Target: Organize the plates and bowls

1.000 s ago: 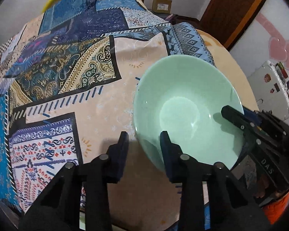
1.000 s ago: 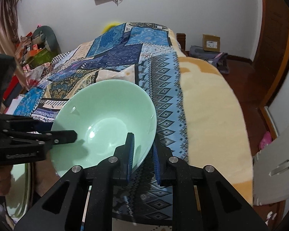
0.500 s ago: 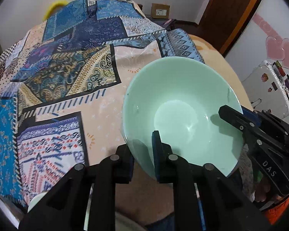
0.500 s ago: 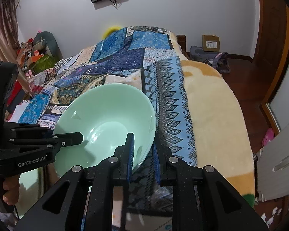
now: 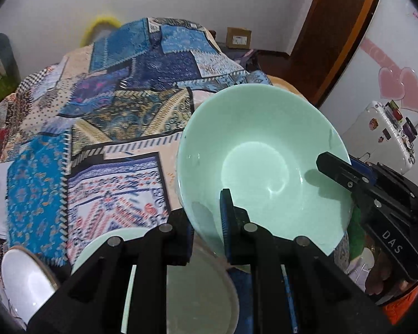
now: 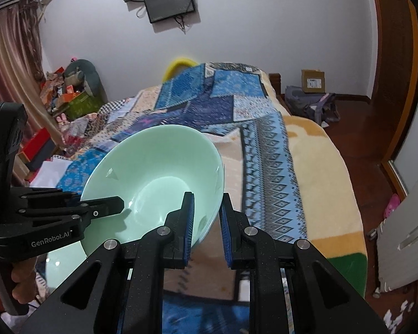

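A large mint-green bowl hangs tilted above the patterned bedspread. My left gripper is shut on its near rim. My right gripper straddles the opposite rim with its jaws slightly parted, and it also shows in the left wrist view reaching over the rim. The bowl fills the middle left of the right wrist view, where the left gripper comes in from the left. Below the bowl lies a pale green plate. A white bowl sits at the lower left.
The bed carries a blue patchwork cover and a cream blanket. A white suitcase stands at the right. Boxes and clutter line the far left wall. A wooden door is at the right.
My left gripper has closed on the bowl's rim and the bowl has risen and tilted. My right gripper's jaws have parted a little. The plate and white bowl have come into view below.
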Motion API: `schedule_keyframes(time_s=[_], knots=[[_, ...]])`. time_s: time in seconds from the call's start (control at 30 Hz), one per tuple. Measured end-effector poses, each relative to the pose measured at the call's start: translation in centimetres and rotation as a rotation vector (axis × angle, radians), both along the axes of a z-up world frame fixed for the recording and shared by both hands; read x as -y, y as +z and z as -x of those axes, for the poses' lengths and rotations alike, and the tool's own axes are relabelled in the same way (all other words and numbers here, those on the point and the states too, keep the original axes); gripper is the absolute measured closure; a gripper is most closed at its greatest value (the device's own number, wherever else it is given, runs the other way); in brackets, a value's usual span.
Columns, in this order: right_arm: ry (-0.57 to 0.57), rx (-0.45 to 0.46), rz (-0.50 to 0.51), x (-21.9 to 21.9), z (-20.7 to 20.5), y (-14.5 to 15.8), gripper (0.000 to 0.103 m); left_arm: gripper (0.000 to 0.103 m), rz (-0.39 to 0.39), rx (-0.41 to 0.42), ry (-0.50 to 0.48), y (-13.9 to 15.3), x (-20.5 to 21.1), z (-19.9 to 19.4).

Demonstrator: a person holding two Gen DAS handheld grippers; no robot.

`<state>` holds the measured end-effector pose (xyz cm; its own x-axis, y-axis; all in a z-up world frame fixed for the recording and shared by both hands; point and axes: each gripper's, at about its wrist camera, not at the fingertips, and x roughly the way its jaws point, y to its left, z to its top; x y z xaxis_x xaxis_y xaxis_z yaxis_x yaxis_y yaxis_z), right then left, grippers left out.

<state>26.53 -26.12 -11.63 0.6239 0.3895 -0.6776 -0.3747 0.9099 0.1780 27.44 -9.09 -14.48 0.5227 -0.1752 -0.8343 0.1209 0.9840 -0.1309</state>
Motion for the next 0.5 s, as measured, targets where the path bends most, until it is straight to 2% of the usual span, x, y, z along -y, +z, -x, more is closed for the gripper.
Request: schedule_keyframes(time_s=[0.27, 0.5], knots=[[0.033, 0.025, -0.01, -2.3, 2.5, 1.4, 0.087, 0.087, -0.018, 0.046, 0.033, 2.5, -2.7, 4.0], [0.062, 0.042, -0.021, -4.6, 4.4, 2.3, 0.087, 0.087, -0.005, 0.068, 0.066, 3.4, -5.6, 7.0]])
